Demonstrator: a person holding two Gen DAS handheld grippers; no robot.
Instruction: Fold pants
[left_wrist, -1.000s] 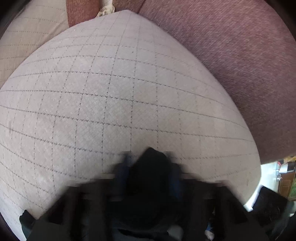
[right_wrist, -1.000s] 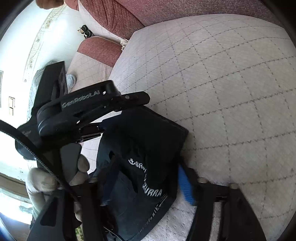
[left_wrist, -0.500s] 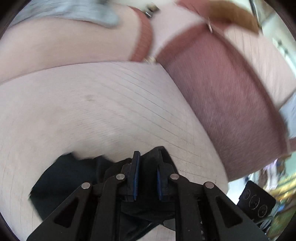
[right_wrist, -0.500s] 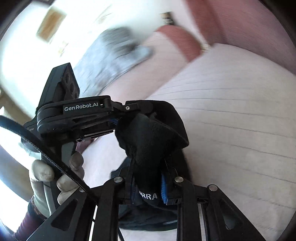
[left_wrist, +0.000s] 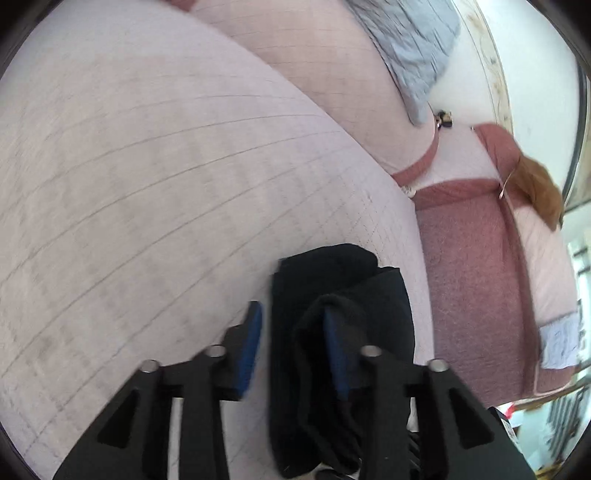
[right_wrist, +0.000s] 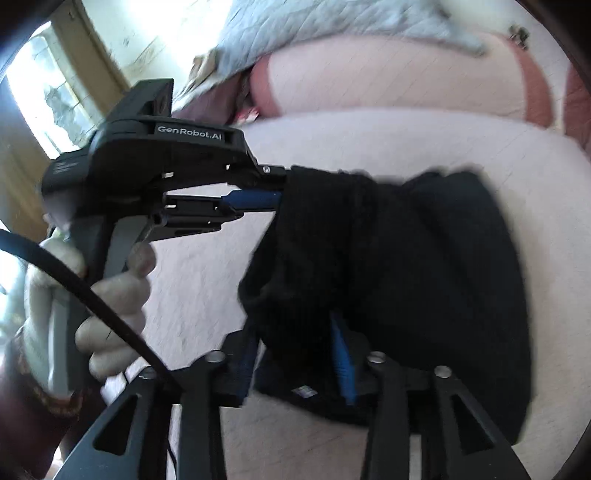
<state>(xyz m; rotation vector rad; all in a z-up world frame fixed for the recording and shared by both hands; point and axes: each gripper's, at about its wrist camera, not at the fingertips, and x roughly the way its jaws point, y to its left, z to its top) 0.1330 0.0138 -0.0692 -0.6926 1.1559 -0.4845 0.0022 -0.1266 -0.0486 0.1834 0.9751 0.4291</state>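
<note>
The black pants (right_wrist: 424, 280) lie bunched on a pale quilted cushion (right_wrist: 369, 140). My right gripper (right_wrist: 299, 354) has its blue-padded jaws apart with a fold of the pants edge between them. My left gripper (right_wrist: 273, 195) shows at the left of the right wrist view, at the pants' far edge. In the left wrist view, my left gripper (left_wrist: 291, 343) has its jaws apart, with black pants fabric (left_wrist: 343, 295) draped over the right fingertip (left_wrist: 334, 347). The left fingertip (left_wrist: 249, 343) stands bare.
The pale quilted cushion (left_wrist: 147, 166) belongs to a sofa with a dark red backrest (left_wrist: 476, 288). A grey blanket (left_wrist: 410, 48) lies on the neighbouring seat. A gloved hand (right_wrist: 110, 295) holds the left gripper's handle.
Both grippers swung across the sofa with the pants. Both sets of jaws, shut on the fabric half a second ago, have opened. The pants now lie spread lower on the cushion.
</note>
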